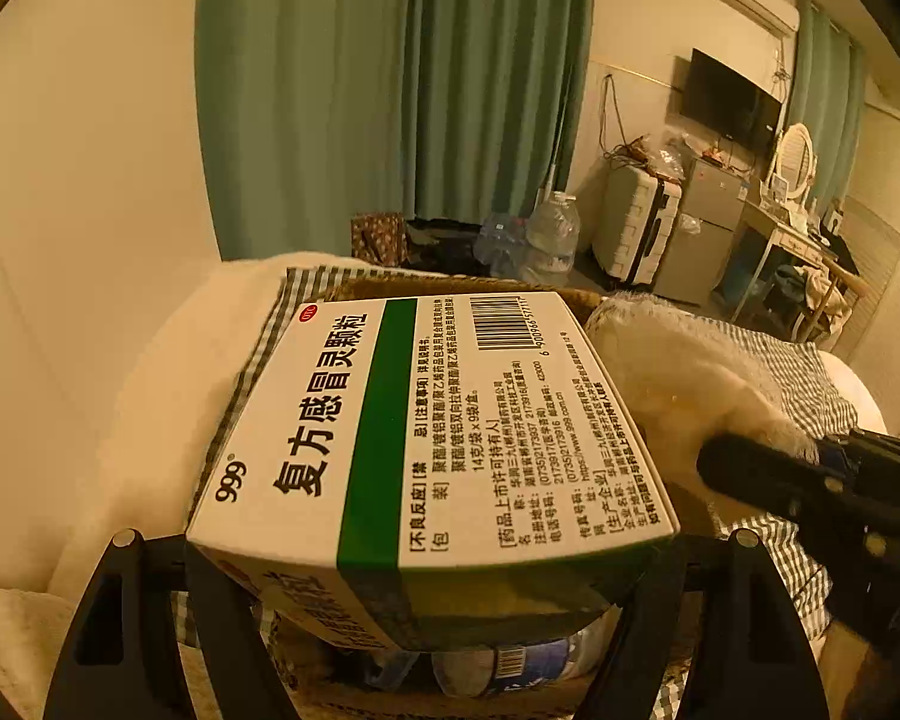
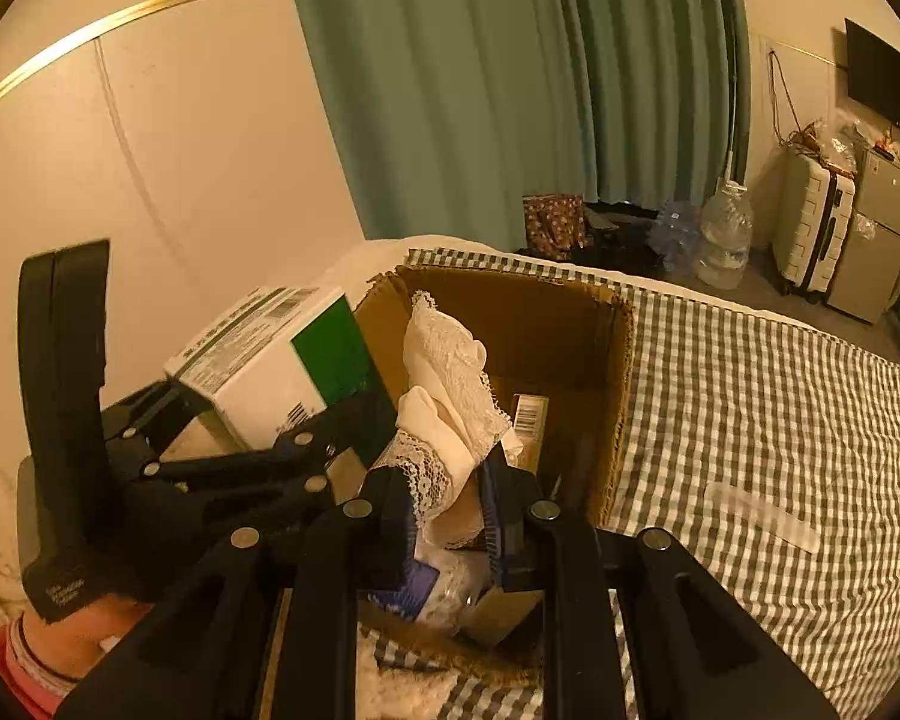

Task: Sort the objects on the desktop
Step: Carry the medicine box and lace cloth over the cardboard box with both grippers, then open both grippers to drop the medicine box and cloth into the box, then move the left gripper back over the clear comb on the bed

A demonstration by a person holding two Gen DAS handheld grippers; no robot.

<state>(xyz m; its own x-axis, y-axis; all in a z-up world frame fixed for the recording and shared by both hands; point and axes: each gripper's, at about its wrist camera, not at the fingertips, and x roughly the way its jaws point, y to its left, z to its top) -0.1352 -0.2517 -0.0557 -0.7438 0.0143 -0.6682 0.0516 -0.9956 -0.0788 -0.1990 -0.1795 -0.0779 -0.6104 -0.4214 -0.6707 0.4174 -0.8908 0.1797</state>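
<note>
My left gripper [image 1: 432, 588] is shut on a white and green medicine box [image 1: 438, 432], its fingers pressing the two sides. It holds the box over an open cardboard carton [image 1: 450, 287]. In the right wrist view the same medicine box [image 2: 270, 354] hangs at the carton's [image 2: 570, 312] left edge in the left gripper [image 2: 246, 420]. My right gripper [image 2: 450, 492] is shut on a cream lace cloth [image 2: 450, 372] above the carton's near side. The cloth [image 1: 678, 372] and right gripper [image 1: 750, 468] also show at the right of the left wrist view.
The carton stands on a green checked sheet [image 2: 750, 420] and holds a plastic bottle [image 1: 510, 666], a small barcoded box [image 2: 528, 420] and a blue item [image 2: 414, 588]. A white paper strip [image 2: 762, 516] lies on the sheet. A water jug [image 2: 723, 234] and suitcase [image 2: 810, 228] stand on the floor beyond.
</note>
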